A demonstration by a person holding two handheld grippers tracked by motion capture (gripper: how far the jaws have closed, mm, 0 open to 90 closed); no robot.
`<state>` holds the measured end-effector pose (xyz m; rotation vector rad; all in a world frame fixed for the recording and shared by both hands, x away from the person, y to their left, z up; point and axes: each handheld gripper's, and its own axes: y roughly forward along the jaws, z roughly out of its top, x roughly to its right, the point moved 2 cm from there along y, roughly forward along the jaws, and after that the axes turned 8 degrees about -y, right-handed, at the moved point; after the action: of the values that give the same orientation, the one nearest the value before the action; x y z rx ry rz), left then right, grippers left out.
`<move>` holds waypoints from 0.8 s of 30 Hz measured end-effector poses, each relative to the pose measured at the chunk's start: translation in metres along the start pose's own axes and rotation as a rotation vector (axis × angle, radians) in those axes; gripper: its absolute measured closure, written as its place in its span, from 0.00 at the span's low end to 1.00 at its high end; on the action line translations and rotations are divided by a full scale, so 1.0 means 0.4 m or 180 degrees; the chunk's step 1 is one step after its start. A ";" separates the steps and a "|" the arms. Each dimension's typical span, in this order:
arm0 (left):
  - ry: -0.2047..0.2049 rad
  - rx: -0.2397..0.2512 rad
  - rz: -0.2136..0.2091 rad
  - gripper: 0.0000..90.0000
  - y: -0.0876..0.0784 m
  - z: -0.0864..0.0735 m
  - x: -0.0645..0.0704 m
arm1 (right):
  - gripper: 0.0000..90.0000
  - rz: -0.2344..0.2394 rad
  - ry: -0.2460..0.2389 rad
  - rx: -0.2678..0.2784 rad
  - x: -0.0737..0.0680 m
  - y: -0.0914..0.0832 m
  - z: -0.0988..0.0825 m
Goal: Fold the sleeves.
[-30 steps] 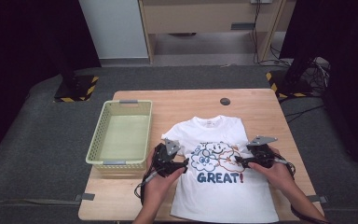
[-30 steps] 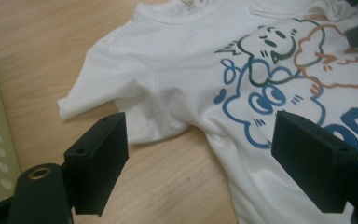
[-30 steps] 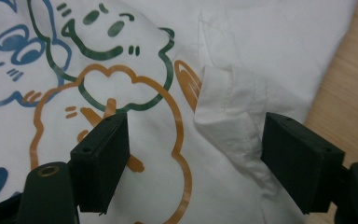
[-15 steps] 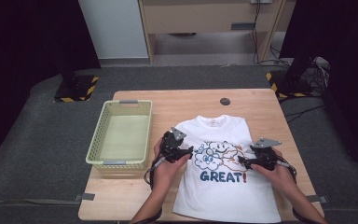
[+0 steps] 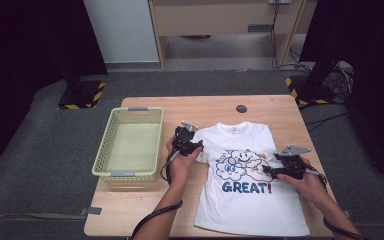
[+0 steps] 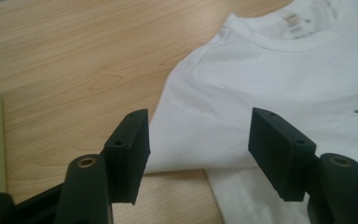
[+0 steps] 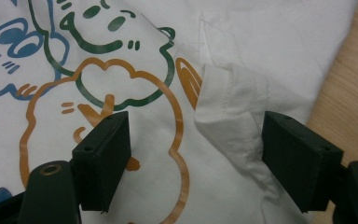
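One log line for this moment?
left tool: open, closing at white printed T-shirt sleeve | right tool: open over folded-in sleeve | nothing gripped

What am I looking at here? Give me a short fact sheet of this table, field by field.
Main item: white T-shirt lying flat, printed GREAT!
Left gripper: jaws apart and just been closing, astride the shirt's sleeve edge, not pinching it
Right gripper: open over the folded-in sleeve beside the print
Basket: pale green, beside the shirt
Table: light wood, with a small dark round disc past the collar

T-shirt (image 5: 250,200) hem past the high view's bottom edge; neck label (image 6: 294,18) print blurred
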<state>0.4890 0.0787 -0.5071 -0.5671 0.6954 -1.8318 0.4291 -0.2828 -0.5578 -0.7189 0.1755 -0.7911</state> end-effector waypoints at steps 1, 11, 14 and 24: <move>-0.0035 -0.0007 0.0020 0.45 0.006 -0.001 -0.005 | 0.28 0.0007 -0.0005 0.0001 0.001 0.000 0.000; -0.0166 -0.0082 0.0167 0.47 0.059 -0.029 -0.044 | 0.28 0.0022 -0.0025 0.0008 0.003 -0.001 -0.001; -0.0205 -0.0101 0.0188 0.44 0.071 -0.037 -0.055 | 0.28 0.0021 -0.0024 0.0008 0.002 -0.001 -0.001; -0.0287 -0.0158 0.0142 0.39 0.081 -0.044 -0.063 | 0.28 0.0028 -0.0025 0.0009 0.003 0.000 -0.001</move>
<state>0.5075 0.0965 -0.5438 -0.6576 0.6890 -1.7406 0.4297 -0.2840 -0.5579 -0.7179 0.1703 -0.7797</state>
